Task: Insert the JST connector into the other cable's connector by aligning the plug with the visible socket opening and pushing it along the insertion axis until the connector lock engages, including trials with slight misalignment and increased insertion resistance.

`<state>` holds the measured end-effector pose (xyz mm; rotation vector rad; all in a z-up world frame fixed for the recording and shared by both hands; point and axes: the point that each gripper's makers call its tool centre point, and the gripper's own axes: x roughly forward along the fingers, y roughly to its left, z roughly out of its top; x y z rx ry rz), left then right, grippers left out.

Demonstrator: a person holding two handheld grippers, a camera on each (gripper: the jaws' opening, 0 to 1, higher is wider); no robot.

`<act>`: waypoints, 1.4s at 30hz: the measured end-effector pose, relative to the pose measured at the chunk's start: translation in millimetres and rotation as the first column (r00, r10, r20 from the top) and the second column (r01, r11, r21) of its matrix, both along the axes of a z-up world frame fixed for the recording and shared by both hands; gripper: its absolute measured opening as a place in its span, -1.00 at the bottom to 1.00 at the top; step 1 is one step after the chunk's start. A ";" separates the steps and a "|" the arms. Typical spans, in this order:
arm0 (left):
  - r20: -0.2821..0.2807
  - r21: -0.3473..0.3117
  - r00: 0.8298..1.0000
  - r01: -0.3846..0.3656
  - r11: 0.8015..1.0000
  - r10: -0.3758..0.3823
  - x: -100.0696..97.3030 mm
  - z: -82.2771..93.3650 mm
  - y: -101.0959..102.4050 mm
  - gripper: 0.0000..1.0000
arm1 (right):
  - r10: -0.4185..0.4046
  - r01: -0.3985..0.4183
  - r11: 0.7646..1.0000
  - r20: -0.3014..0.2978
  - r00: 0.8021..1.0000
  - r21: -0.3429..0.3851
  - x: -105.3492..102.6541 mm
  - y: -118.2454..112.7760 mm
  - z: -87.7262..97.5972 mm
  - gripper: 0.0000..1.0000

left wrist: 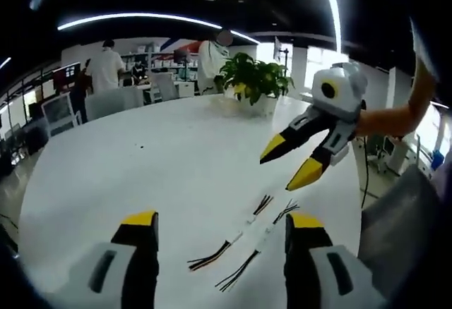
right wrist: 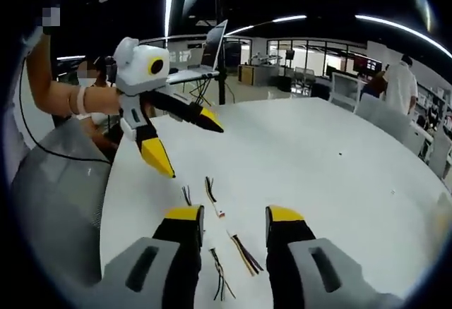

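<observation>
I see two thin cables (left wrist: 244, 237) lying side by side on the white worktop (left wrist: 155, 168), each with dark fanned wire ends and what may be a small pale connector mid-length. My left gripper (left wrist: 219, 228) and right gripper (right wrist: 233, 215) hover above, both wide open and empty. No legible writing.

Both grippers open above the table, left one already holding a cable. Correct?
Not quite: the left gripper holds nothing. Both cables lie on the white table between its open jaws, as the left gripper view shows. The right gripper is open too.
</observation>
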<state>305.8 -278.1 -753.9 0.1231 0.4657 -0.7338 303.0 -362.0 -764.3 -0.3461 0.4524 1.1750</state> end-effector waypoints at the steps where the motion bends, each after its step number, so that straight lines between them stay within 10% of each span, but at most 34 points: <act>1: 0.004 0.006 1.000 0.011 1.000 -0.011 1.1 -1.8 -0.8 0.36 | 0.012 -0.012 1.000 0.005 1.000 -0.001 0.5 0.3 -2.4 -0.39; 21: 0.009 -0.023 0.972 0.237 0.971 -0.237 2.6 -29.2 -24.5 -0.46 | 0.116 -0.118 0.993 -0.064 0.991 -0.021 0.2 2.4 -45.5 -0.64; 42: -0.012 0.023 0.916 0.401 0.916 -0.400 -1.4 -64.3 -32.0 -0.70 | 0.249 -0.251 0.967 -0.050 0.967 -0.037 -3.2 6.5 -69.9 -0.84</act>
